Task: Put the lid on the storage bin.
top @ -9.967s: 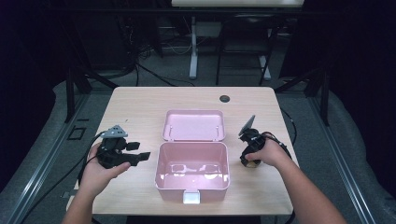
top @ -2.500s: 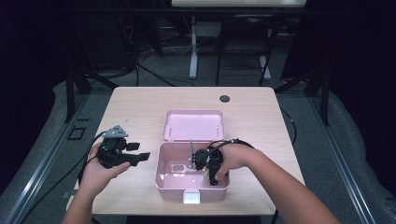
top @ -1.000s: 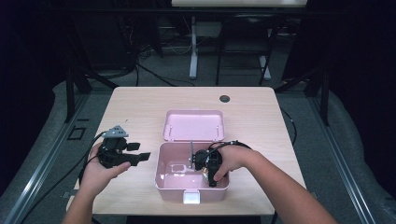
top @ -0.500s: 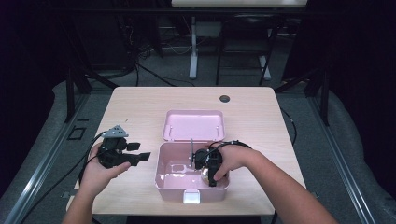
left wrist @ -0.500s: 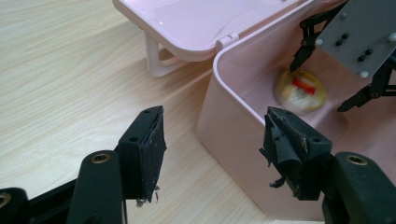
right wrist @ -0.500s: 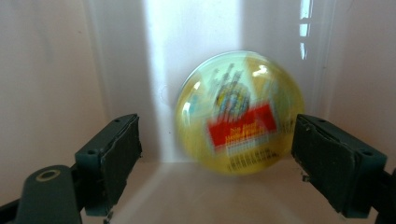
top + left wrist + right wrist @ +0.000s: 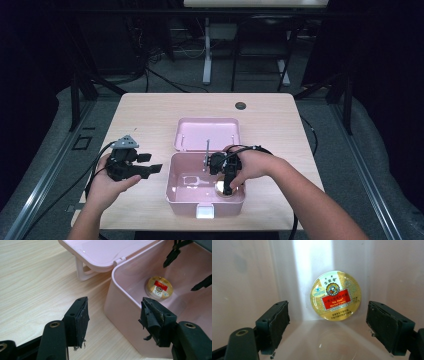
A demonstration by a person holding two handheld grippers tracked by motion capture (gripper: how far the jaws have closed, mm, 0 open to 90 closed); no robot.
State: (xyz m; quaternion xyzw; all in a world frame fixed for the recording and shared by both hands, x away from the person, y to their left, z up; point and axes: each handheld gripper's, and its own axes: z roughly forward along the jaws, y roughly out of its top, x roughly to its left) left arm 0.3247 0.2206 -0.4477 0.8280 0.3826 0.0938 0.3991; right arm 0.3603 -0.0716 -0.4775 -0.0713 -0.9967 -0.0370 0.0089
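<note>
An open pink box sits at the table's near middle, its lid laid back behind it. A round gold tin with a red label lies flat on the box floor, also visible as the tin and the tin. My right gripper reaches down into the box. In its own view the right gripper stands open just above the tin, pads clear of it. Its jaws have just closed slightly, with nothing gripped. My left gripper is open beside the box's left wall, empty.
The wooden table has bare room to the left and behind the lid. A small black round piece lies near the far edge. The box wall stands right in front of the left gripper. Dark floor and cables surround the table.
My right gripper has lifted a little inside the box, away from the tin, which stays on the floor. The left gripper has not moved.
</note>
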